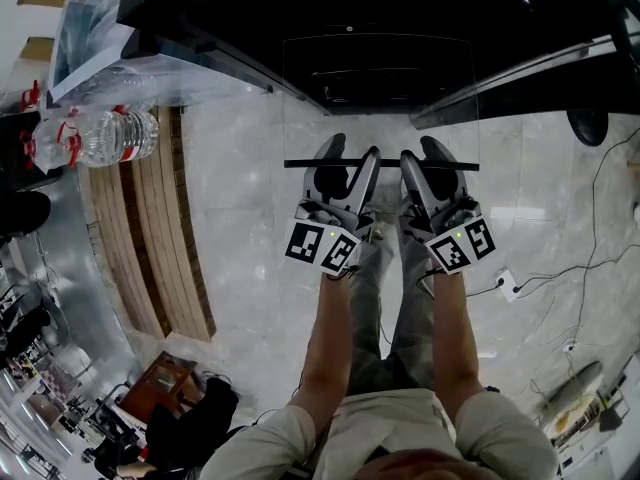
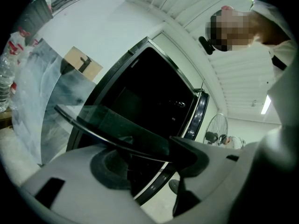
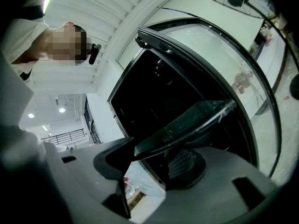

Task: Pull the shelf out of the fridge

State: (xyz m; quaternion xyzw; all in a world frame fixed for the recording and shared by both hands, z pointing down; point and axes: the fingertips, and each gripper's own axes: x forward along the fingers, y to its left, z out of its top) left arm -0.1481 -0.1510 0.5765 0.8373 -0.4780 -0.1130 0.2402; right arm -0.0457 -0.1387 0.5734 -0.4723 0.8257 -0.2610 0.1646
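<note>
The fridge stands open at the top of the head view, its inside dark. A glass shelf with a dark front strip sticks out of it over the marble floor. My left gripper and right gripper sit side by side on that front strip, each shut on it. In the left gripper view the shelf runs slanting between the jaws of the left gripper. In the right gripper view the shelf's edge lies between the jaws of the right gripper, with the fridge opening behind.
Wrapped water bottles and a wooden pallet lie to the left. Cables and a power strip cross the floor at the right. The fridge doors stand open on both sides. A fan stands beyond the fridge.
</note>
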